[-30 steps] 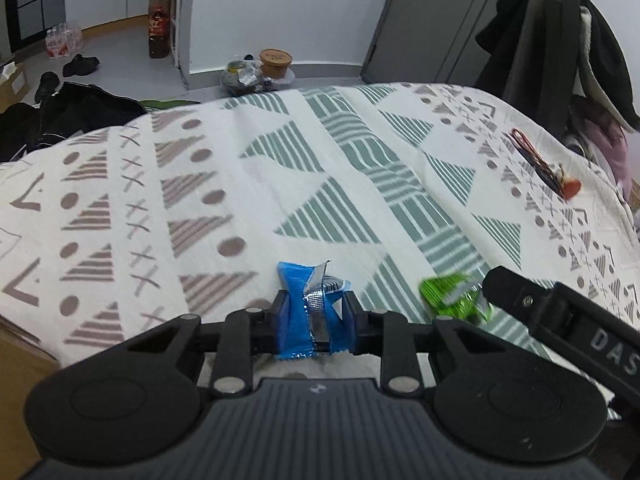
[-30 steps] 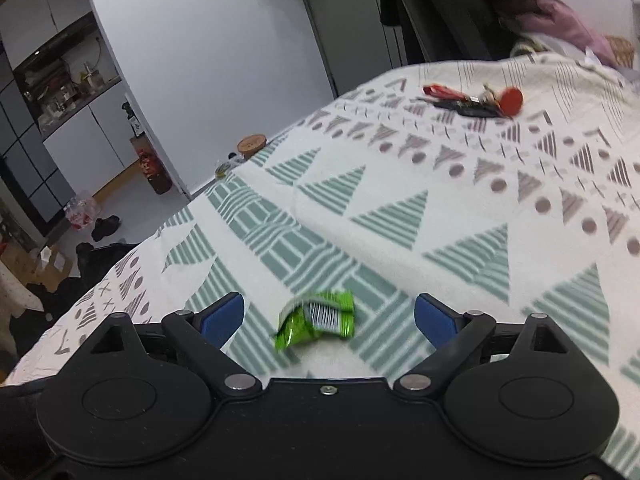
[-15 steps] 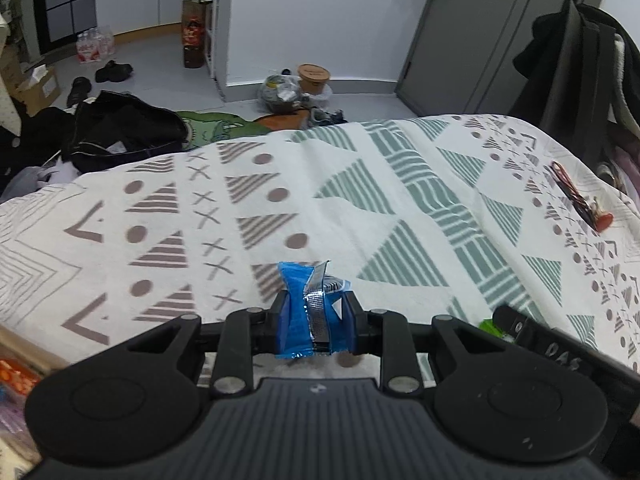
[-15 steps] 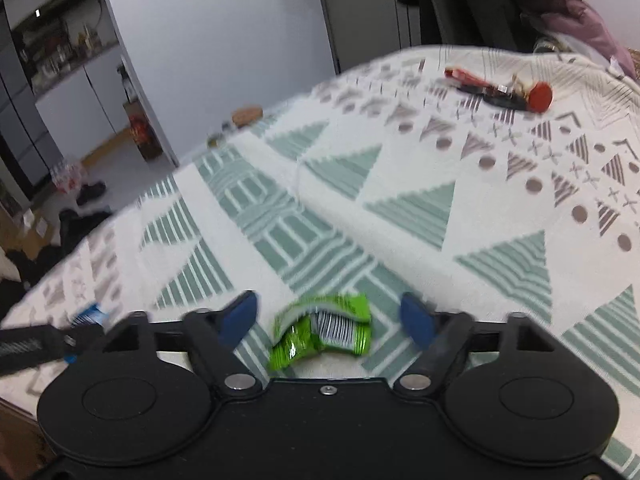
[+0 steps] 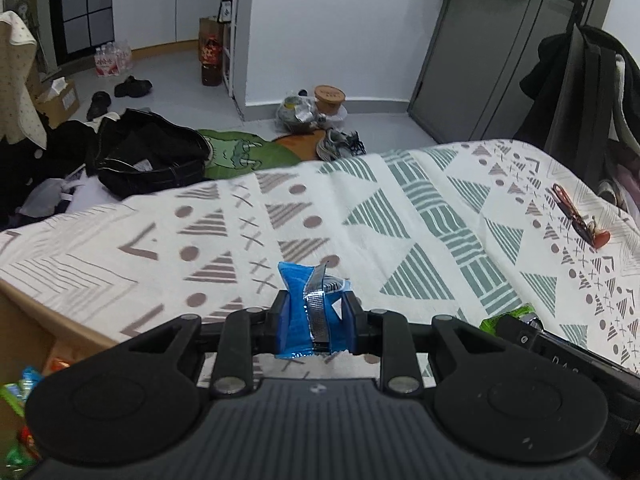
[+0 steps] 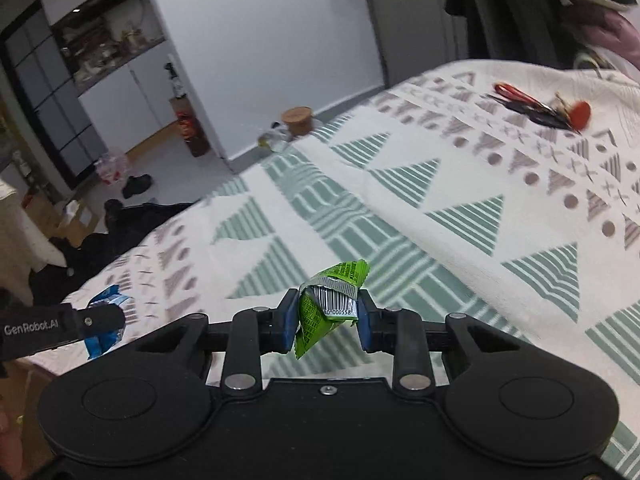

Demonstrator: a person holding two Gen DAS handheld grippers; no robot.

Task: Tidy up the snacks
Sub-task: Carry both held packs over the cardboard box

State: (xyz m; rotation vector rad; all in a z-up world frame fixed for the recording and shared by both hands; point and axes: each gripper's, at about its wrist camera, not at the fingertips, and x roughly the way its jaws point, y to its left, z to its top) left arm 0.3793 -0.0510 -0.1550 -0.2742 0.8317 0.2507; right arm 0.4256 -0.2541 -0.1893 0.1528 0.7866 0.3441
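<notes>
Your left gripper (image 5: 315,322) is clamped on the blue snack packet (image 5: 310,308), which stands upright between its two blue pads, the crimped top poking out ahead of the fingertips and a silvery seam strip facing you. Your right gripper (image 6: 329,318) is closed on the green snack packet (image 6: 328,304), pinched across its middle with the barcode panel turned toward the camera; one corner hangs below the pads and another sticks up and ahead. Both packets ride clear of the patterned cloth (image 5: 420,216), which spreads out ahead of and beneath each gripper.

Judging by how they crumple, these are light, thin foil wrappers: soft, a little slick, and likely to twist or slide rather than hold shape. Whatever is inside may be crushable, so squeeze no harder than needed. The green one is caught off-centre and tilted, so it looks the likelier to slip; a hold across the flat body, near the sealed seam, would be steadier than one at a loose corner.

Low and to the left of your left gripper, past the cloth's edge, sits an open cardboard box (image 5: 16,396) with colourful wrappers in it, probably the place these belong. Far ahead and to the right of both grippers lies a bunch of keys with a red tag (image 6: 560,110), well apart from either packet.
</notes>
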